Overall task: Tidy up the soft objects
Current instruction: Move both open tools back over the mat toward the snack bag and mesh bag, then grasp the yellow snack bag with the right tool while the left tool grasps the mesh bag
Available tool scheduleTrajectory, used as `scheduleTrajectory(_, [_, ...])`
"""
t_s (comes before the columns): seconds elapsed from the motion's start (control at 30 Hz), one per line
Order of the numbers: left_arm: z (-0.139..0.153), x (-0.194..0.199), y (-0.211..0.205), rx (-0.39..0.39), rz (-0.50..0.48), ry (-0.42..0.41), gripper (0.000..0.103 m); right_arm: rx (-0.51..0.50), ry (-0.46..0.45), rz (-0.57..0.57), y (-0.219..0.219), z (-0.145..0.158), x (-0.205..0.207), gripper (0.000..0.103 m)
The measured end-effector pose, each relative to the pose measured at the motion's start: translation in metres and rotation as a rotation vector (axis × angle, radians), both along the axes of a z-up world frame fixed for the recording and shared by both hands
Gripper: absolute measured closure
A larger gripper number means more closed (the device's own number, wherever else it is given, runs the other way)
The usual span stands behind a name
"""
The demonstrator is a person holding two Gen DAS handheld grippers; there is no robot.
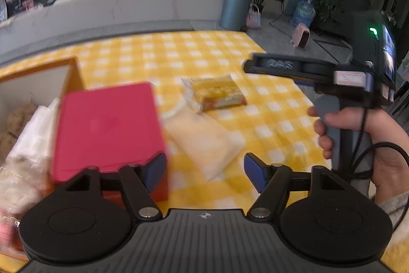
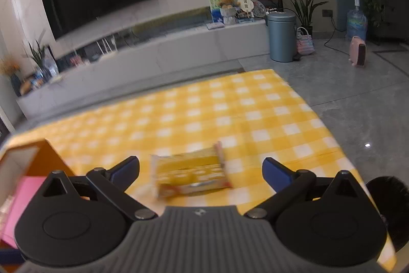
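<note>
Lying flat on the yellow checked tablecloth (image 1: 204, 53), the yellow snack packet (image 1: 217, 91) sits out near the middle of the cloth, and everything else arranges itself around it. Just on the near side of the packet, touching or almost touching it, a pale cream soft pouch (image 1: 204, 142) stretches toward the left gripper (image 1: 204, 170), whose blue pads stand wide apart with nothing between them. Left of the packet a pink box (image 1: 107, 129) is blurred — beside the orange-rimmed carton (image 1: 74, 68), where crinkled clear-wrapped items (image 1: 28, 150) are piled. Right of the packet, and above the cloth, the right gripper (image 1: 268, 65) is seen side-on, gripped by a hand (image 1: 358, 145). From its own camera that right gripper (image 2: 200, 170) hangs over the packet (image 2: 191, 175), fingers spread wide — not touching it, as far as the blur allows.
</note>
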State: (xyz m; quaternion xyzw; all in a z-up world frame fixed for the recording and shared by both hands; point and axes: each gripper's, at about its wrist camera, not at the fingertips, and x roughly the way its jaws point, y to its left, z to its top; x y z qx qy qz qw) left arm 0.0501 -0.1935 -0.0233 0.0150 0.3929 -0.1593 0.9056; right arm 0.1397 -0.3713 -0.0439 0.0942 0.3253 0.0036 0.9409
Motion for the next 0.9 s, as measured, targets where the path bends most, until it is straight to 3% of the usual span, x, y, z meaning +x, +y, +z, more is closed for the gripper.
scheduleTrajectory(0.07, [-0.008, -0.001, -0.023, 0.096, 0.017, -0.072, 0.016, -0.066, 0.000, 0.009, 0.000, -0.007, 0.012, 0.003])
scheduleTrajectory(0.13, [-0.019, 0.005, -0.044, 0.152, 0.022, -0.050, 0.016, -0.118, -0.024, 0.031, -0.002, -0.013, 0.021, 0.003])
scheduleTrajectory(0.23, [-0.035, 0.011, -0.059, 0.112, 0.041, 0.028, 0.016, -0.092, -0.047, 0.066, -0.013, -0.021, 0.032, 0.003])
scheduleTrajectory(0.33, [-0.055, 0.012, -0.077, 0.139, 0.097, 0.029, 0.016, -0.087, -0.057, 0.064, -0.024, -0.024, 0.039, 0.003])
scheduleTrajectory(0.47, [-0.078, 0.022, -0.093, 0.165, 0.153, 0.044, 0.016, -0.165, 0.018, 0.004, -0.031, -0.025, 0.034, 0.003])
scheduleTrajectory(0.53, [-0.087, 0.033, -0.100, 0.198, 0.129, 0.128, 0.016, -0.184, 0.026, -0.010, -0.036, -0.025, 0.027, 0.003])
scheduleTrajectory(0.63, [-0.096, 0.047, -0.106, 0.181, 0.106, 0.227, 0.016, -0.146, 0.020, -0.055, -0.051, -0.025, 0.019, 0.003])
scheduleTrajectory(0.9, [-0.103, 0.082, -0.088, 0.142, 0.363, 0.267, 0.015, -0.076, 0.019, -0.153, -0.070, -0.024, 0.010, 0.003])
